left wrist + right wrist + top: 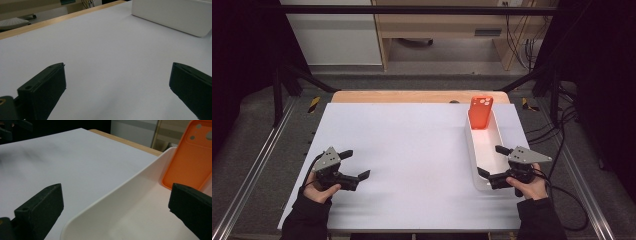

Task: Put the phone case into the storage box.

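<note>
An orange phone case (480,112) (192,157) leans upright against the far end of a long white tray (473,150) (125,202) on the right of the white table. My right gripper (492,161) (116,207) is open at the tray's near end, one jaw over the table and the other over the tray's inside. My left gripper (355,163) (117,87) is open low over bare table at the near left, holding nothing. The tray's side wall (172,15) appears far off in the left gripper view.
The white table top (402,150) has a wooden strip (412,96) along its far edge. Metal rails run down both sides. Cables hang at the right, and a wooden cabinet stands behind the table.
</note>
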Tool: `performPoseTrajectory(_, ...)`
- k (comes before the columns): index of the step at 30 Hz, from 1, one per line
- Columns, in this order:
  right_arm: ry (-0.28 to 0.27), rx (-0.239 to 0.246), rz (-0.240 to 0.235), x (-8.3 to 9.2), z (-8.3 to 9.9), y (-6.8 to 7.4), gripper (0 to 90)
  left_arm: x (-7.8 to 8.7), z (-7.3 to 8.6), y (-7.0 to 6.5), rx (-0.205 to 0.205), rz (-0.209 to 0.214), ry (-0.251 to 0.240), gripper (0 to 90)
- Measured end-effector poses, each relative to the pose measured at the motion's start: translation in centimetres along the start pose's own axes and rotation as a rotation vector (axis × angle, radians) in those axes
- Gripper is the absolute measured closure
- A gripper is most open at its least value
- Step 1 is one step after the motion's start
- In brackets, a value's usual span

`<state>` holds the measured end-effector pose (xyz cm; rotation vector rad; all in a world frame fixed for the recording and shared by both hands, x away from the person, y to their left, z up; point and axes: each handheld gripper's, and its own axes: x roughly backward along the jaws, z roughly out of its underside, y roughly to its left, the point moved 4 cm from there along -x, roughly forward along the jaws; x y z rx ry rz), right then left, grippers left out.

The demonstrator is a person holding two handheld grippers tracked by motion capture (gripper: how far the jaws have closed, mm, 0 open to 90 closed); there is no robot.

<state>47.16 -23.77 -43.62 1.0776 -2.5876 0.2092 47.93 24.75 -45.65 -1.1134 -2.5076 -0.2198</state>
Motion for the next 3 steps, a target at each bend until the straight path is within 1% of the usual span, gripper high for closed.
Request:
performPoseTrajectory(2, -0.008, -0.007, 0.0, 0.31, 0.27, -0.18, 0.4, -0.03, 0.01, 0.03, 0.001, 0.0, 0.001, 0.3)
performPoseTrajectory(3, -0.004, -0.008, -0.001, 0.42, 0.38, -0.25, 0.4, -0.05, 0.01, 0.04, 0.0, 0.0, 0.001, 0.3)
